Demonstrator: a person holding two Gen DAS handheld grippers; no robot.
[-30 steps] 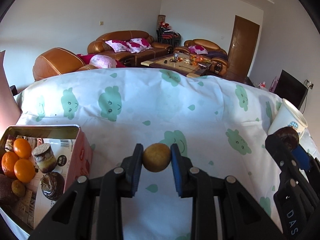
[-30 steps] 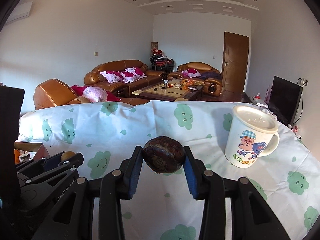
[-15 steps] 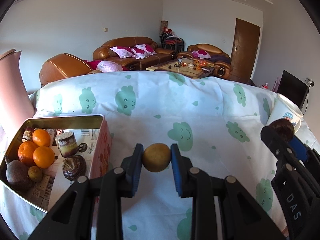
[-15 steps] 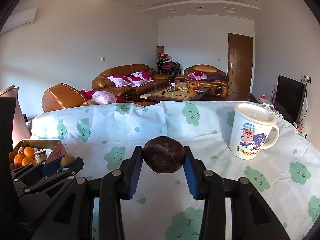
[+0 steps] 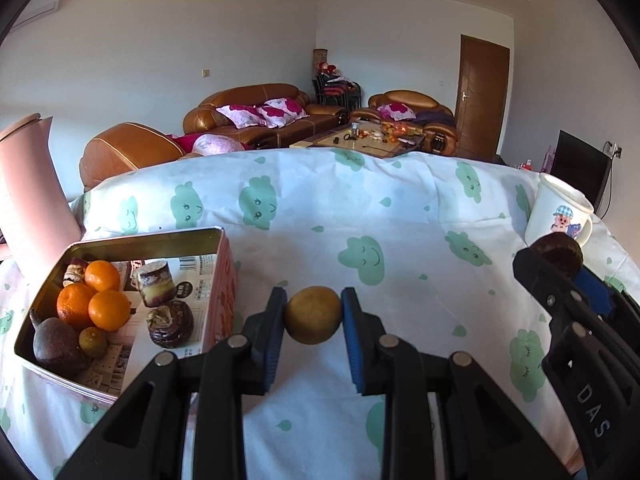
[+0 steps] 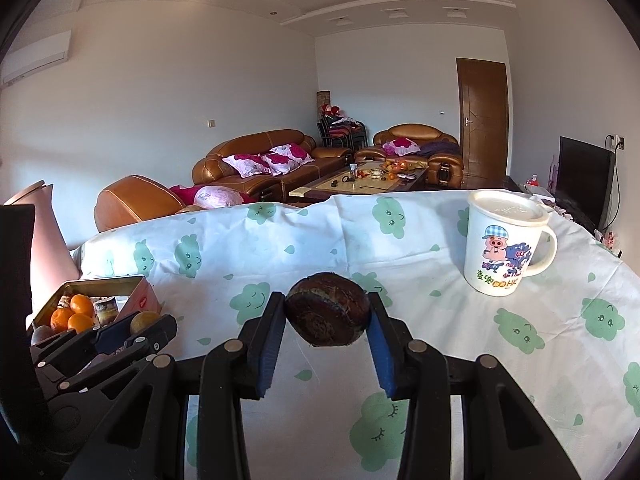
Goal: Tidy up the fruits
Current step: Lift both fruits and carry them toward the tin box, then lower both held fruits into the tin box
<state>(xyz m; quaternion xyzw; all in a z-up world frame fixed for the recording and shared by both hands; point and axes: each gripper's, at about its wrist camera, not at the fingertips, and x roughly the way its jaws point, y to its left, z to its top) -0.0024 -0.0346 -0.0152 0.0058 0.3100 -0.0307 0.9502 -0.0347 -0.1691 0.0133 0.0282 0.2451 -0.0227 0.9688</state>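
My left gripper (image 5: 313,316) is shut on a round yellow-brown fruit (image 5: 313,315), held above the tablecloth just right of a metal tin (image 5: 160,238). The tin holds oranges (image 5: 91,300), a dark purple fruit (image 5: 56,346), a small green-yellow fruit (image 5: 93,342) and two dark brown round pieces (image 5: 170,323). My right gripper (image 6: 327,314) is shut on a dark brown rough fruit (image 6: 327,314) above the cloth. The right gripper (image 5: 558,258) shows at the right of the left wrist view, the left gripper (image 6: 138,326) at the lower left of the right wrist view, beside the tin (image 6: 138,294).
A white lidded mug with a cartoon pig (image 6: 506,242) stands on the cloth to the right. A pink jug (image 5: 28,184) stands behind the tin at the far left. The table carries a white cloth with green cloud faces (image 5: 360,220). Sofas and a coffee table lie beyond.
Both grippers have drawn back and risen a little with their fruits still held. The tin has come more fully into the left wrist view and into the right wrist view.
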